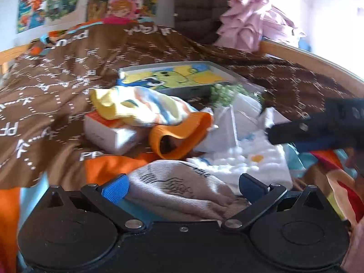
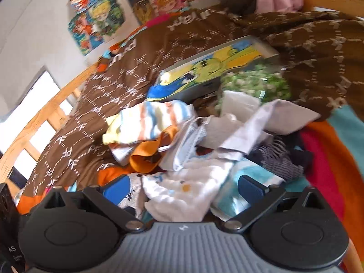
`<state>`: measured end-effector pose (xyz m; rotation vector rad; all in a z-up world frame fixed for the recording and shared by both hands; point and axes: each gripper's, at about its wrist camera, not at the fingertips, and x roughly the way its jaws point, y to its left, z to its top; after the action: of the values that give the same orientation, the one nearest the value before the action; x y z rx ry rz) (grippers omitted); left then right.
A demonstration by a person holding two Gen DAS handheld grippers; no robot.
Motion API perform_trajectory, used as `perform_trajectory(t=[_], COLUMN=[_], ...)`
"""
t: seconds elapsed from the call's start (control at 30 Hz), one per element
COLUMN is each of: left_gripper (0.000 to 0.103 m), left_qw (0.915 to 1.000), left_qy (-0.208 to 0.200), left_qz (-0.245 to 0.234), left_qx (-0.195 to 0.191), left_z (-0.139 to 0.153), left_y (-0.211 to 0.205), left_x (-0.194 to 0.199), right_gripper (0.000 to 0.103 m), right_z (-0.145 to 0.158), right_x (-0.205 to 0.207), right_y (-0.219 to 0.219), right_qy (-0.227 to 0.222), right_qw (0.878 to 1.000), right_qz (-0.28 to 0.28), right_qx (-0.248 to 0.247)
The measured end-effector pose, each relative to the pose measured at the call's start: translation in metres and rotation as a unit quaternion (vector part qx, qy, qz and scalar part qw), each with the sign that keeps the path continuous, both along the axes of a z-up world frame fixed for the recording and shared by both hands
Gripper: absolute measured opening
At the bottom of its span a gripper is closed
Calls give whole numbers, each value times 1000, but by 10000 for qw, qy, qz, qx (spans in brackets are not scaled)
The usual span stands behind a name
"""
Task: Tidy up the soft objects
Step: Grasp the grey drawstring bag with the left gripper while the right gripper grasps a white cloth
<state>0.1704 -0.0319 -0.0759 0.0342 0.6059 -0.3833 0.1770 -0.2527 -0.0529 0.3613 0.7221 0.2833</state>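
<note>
Pile of soft items (image 2: 182,141) heaped on brown patterned blanket (image 1: 56,79) across a bed, in front of both grippers. In pile: striped yellow-blue-orange sock (image 1: 141,104) draped over small white box (image 1: 109,134), orange cuffed sock (image 1: 179,136) just beside and touching it, white fluffy cloth with orange dot (image 1: 254,163) to the right, beige ribbed garment with dark print (image 1: 177,188) nearest the camera. Left gripper (image 1: 183,187) jaws spread wide, blue pads either side of beige garment, not clamped on it. Right gripper (image 2: 188,186) likewise wide apart, white fluffy cloth (image 2: 186,188) lying between pads, nothing pinched; dark striped fabric (image 2: 282,157) and pale grey cloth (image 2: 257,127) right of centre. Behind pile: flat tray with yellow-green cartoon picture (image 1: 177,77), green-white speckled packet (image 2: 254,82) beside it. Further out: wooden bed rail (image 2: 45,113), pink clothing (image 1: 248,27) heaped at far side, cartoon posters (image 1: 50,2) on wall. Motion blur throughout, fine detail unreadable.
</note>
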Motion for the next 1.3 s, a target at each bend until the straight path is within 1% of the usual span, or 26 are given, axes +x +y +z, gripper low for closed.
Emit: perform_trajectory(t=[0.07, 0.17, 0.27, 0.37, 0.47, 0.67, 0.87, 0.97, 1.03, 1.13, 1.17, 1.23, 1.3], left_gripper=[102, 102, 102, 102, 102, 102, 102, 102, 102, 101, 101, 96, 92], left_qw=[9999, 9994, 9981, 9981, 9974, 9979, 9973, 9973, 9970, 9967, 9970, 9975, 9976], left_qy=[21, 205, 299, 297, 388, 367, 406, 430, 520, 654, 643, 610, 608], left_qz=[-83, -15, 99, 83, 170, 251, 275, 243, 117, -188, -256, -287, -208], left_qx=[-79, -275, -524, -527, -577, -461, -541, -550, -562, -444, -359, -228, -243], left_z=[-4, -12, -20, -24, -26, -30, -30, -29, -29, -30, -31, -32, -32], left_y=[0, 3, 8, 8, 9, 5, 6, 6, 4, -3, -7, -11, -10], left_x=[0, 6, 6, 6, 8, 6, 2, 0, -1, -1, -3, -6, -7], right_gripper=[103, 103, 103, 103, 100, 95, 93, 90, 89, 89, 90, 90, 89], right_z=[-1, -6, -13, -14, -12, -8, -5, -4, -3, -6, -8, -11, -11], right_x=[8, 18, 20, 20, 17, 15, 10, 9, 9, 11, 12, 14, 13], right_y=[6, 12, 14, 17, 20, 21, 20, 20, 21, 22, 22, 23, 24], right_qy=[0, 18, 94, 80, 18, -73, -123, -180, -206, -150, -100, -20, -96], right_qw=[9996, 9982, 9978, 9972, 9964, 9946, 9928, 9929, 9925, 9928, 9930, 9933, 9929], right_qz=[155, 299, 326, 357, 381, 315, 167, 212, 242, 309, 326, 329, 377], right_qx=[-223, -515, -562, -645, -756, -991, -1183, -1154, -1185, -1152, -1128, -1108, -1123])
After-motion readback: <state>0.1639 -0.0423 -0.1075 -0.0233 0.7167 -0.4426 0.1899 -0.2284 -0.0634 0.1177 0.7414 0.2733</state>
